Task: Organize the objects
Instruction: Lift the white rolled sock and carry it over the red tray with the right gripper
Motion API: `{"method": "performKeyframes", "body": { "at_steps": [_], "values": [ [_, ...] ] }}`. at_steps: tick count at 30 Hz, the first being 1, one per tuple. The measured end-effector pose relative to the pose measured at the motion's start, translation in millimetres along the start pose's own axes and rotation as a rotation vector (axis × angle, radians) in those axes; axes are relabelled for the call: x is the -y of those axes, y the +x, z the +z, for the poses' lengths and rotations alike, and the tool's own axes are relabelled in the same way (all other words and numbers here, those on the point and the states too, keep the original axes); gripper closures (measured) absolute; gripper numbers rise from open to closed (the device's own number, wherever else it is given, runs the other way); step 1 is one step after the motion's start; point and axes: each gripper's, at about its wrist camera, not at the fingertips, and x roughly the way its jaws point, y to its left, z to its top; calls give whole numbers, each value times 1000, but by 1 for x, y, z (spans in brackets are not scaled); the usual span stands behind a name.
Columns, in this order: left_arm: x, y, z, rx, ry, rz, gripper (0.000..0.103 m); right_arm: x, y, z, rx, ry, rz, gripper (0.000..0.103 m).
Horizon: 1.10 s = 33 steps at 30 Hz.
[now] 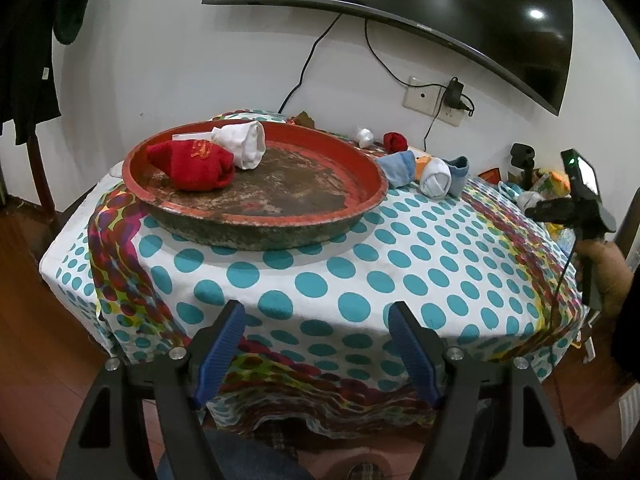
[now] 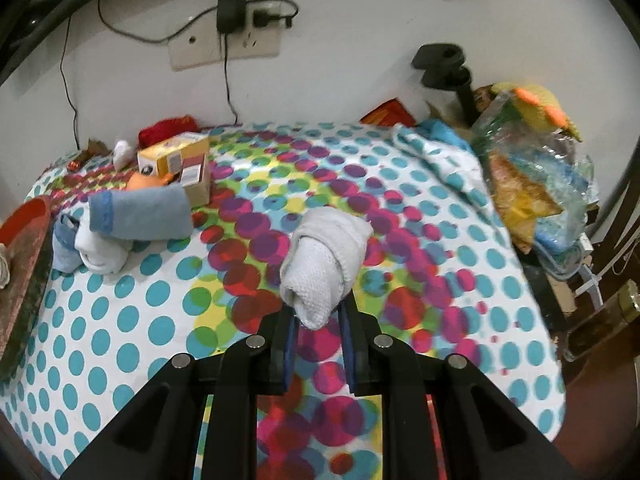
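The right gripper (image 2: pixel 318 320) pinches the lower end of a rolled white sock (image 2: pixel 324 260), held above the middle of the table (image 2: pixel 132 328). The left gripper (image 1: pixel 316 320) hangs with fingers spread and nothing between them, over the table's near edge. A red tray (image 1: pixel 256 216) near the far left corner holds a red sock (image 1: pixel 192 164) and a white one (image 1: pixel 244 142). More rolled socks (image 2: pixel 120 224) lie just beside the tray's right rim.

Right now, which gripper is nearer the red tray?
Left. The left gripper hangs open at the table's near edge, facing the red tray. The right gripper, shut on a white rolled sock, is off beyond the tray's side.
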Motion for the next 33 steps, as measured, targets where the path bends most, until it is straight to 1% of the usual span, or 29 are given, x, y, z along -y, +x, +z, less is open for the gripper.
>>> {"method": "performKeyframes", "body": {
  "at_steps": [8, 13, 16, 23, 25, 33],
  "values": [
    [3, -2, -3, 1, 4, 7, 27, 1, -40, 24, 77, -11, 11, 86],
    [3, -6, -4, 8, 0, 13, 27, -11, -66, 40, 125, -26, 33, 86],
    [3, -8, -3, 10, -8, 18, 27, -27, -82, 47, 154, -45, 58, 86],
    [-2, -12, -2, 16, -31, 30, 27, -85, -108, 53, 195, -117, 129, 86],
    [-5, -13, -2, 16, -45, 33, 27, -111, -113, 52, 199, -156, 151, 86],
    [-17, -11, 1, 10, -93, 40, 27, -201, -103, 44, 180, -276, 218, 86]
  ]
}}
